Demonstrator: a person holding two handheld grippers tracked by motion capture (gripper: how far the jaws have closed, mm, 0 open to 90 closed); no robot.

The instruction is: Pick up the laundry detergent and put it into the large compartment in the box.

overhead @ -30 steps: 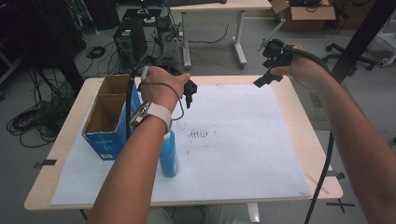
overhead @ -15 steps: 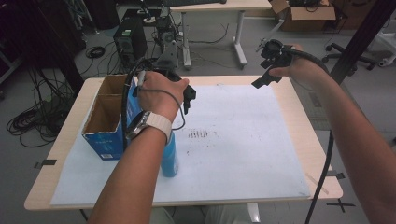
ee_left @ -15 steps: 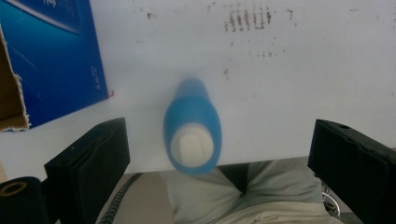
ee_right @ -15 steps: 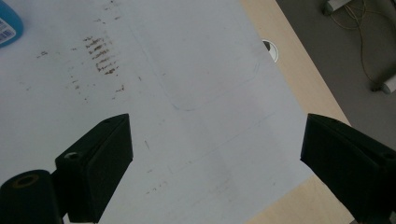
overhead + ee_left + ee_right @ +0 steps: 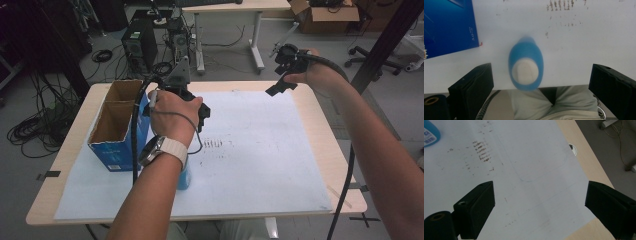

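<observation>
In the high view, a pale wooden table (image 5: 320,125) carries a large white paper sheet (image 5: 265,160) speckled near its middle with small dark marks (image 5: 215,145). An open cardboard box (image 5: 117,125) with glossy blue sides and a plain brown, divided inside stands at the sheet's left edge. The left hand-held gripper (image 5: 197,112), black and blocky with a grey three-cornered plate on top, is held above the sheet just right of the box. Under that forearm, the base of a blue bottle (image 5: 184,177) peeks out, standing on the sheet near the table's front edge. The right hand-held gripper (image 5: 280,82) is raised over the far right corner, well apart from the bottle.

In the left gripper view, the camera looks straight down on the bottle (image 5: 526,67): a smooth, oval blue plastic body with a rounded off-white cap. It stands upright between the two matte black jaws, which are spread wide and touch nothing; the gripper (image 5: 541,83) is released. A corner of the box (image 5: 449,25) lies up left.

In the right gripper view, the right hand-held gripper (image 5: 539,200) has its jaws spread wide over bare paper, empty. The bottle (image 5: 430,131) shows at the top left corner, far from the jaws.
</observation>
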